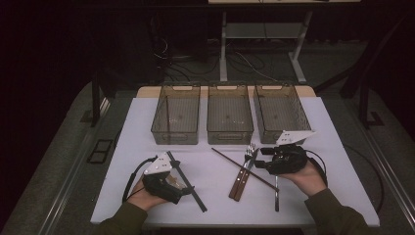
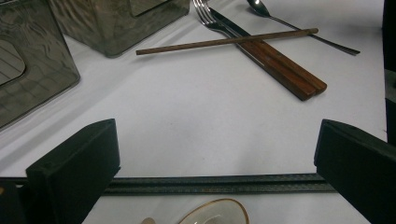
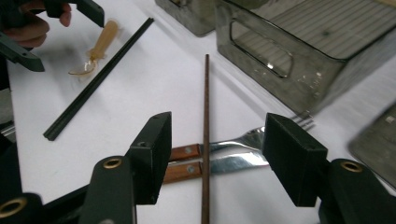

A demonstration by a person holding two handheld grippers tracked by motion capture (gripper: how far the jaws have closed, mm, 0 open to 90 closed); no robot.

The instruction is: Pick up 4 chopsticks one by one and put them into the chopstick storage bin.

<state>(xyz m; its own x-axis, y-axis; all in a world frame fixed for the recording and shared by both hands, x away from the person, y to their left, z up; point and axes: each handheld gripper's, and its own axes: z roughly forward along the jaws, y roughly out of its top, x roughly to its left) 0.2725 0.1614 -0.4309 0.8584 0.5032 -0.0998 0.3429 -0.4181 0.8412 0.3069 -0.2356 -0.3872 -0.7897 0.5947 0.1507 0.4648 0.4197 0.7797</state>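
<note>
white counter [image 1: 220, 171]: right claw [image 3: 212, 161] gapes astride the brown chopstick [image 3: 206, 116] lying across fork and knife [image 3: 224, 157]; left claw [image 2: 215, 163] gapes over black chopsticks [image 2: 215, 183]; closing risks snagging cutlery beneath.

Olive-green sleeves [image 1: 337, 213], black grippers, blocky black fingers [image 3: 152, 156], brass rivets [image 3: 112, 163], grey triangular plates [image 1: 158, 164], black cables [image 1: 131, 178]
</note>
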